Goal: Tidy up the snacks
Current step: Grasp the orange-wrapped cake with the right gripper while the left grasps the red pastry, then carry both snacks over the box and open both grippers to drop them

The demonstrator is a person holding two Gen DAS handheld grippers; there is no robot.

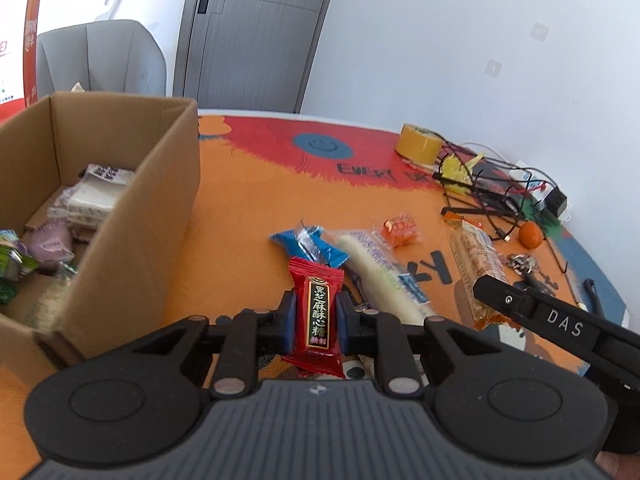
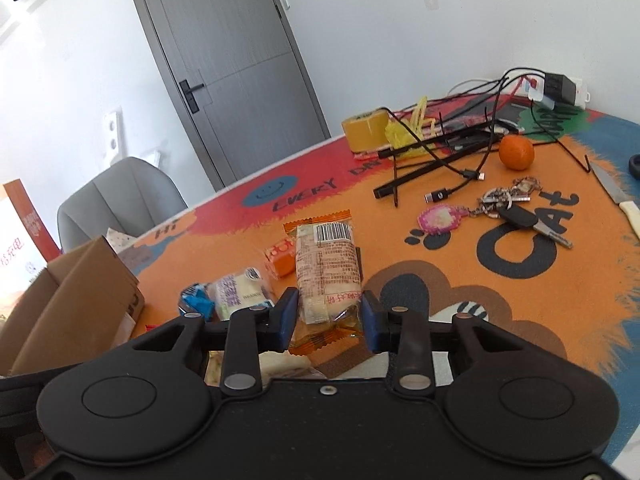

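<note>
My left gripper (image 1: 316, 320) is shut on a red candy packet (image 1: 318, 312) with gold lettering, held upright just above the orange mat. Left of it stands an open cardboard box (image 1: 160, 200) holding several wrapped snacks. On the mat beyond lie a blue candy (image 1: 320, 246), a white stick snack (image 1: 380, 272), an orange candy (image 1: 401, 230) and a long cracker packet (image 1: 476, 256). My right gripper (image 2: 330, 316) has its blue pads against both sides of that cracker packet (image 2: 328, 268) at its near end. One black finger (image 1: 496, 292) of the right gripper shows in the left wrist view.
A yellow tape roll (image 2: 366, 130), tangled cables (image 2: 440, 152), a tangerine (image 2: 516, 152), keys (image 2: 516, 212) and a knife (image 2: 616, 196) lie on the far and right side of the mat. A power strip (image 2: 560, 88) sits by the wall. A grey chair (image 2: 120, 200) stands behind the box (image 2: 80, 300).
</note>
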